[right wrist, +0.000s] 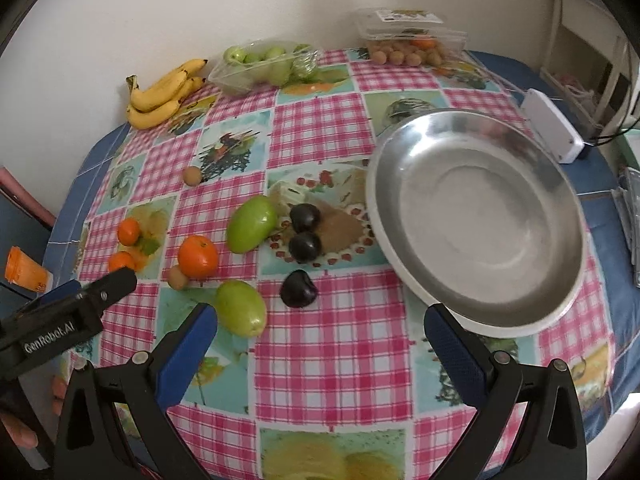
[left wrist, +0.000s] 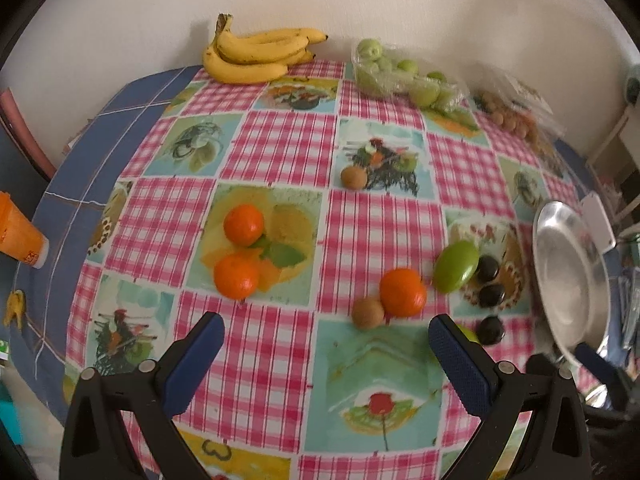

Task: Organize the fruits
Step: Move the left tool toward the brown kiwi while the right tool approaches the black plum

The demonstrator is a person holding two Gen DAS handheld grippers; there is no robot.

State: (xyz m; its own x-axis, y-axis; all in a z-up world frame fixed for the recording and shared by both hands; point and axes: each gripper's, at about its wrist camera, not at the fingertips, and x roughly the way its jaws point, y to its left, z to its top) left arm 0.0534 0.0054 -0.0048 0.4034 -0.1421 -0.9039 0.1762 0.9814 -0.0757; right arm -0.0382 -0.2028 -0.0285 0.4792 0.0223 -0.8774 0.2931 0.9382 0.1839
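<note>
Both tongs hang released over the checked worktop (right wrist: 332,344) — the left tongs (left wrist: 326,344) and the right tongs (right wrist: 320,332) grasp nothing. The steel plate (right wrist: 480,216) sits at the right side. Just left of it lie three dark plums (right wrist: 305,244), two green fruits (right wrist: 251,229) and an orange (right wrist: 198,257) touching a small brown fruit (right wrist: 178,277). Bananas (left wrist: 256,54) rest at the far edge by the wall.

Left black plastic two-finger gripper (left wrist: 326,338) and its matching right counterpart (right wrist: 320,328): blue textured pads (left wrist: 460,364), silver pivot screws, triangular cut-outs. White "GenRobot.AI" lettering marks one housing; fingertips (right wrist: 18,436), apparently bare, appear blurred.
</note>
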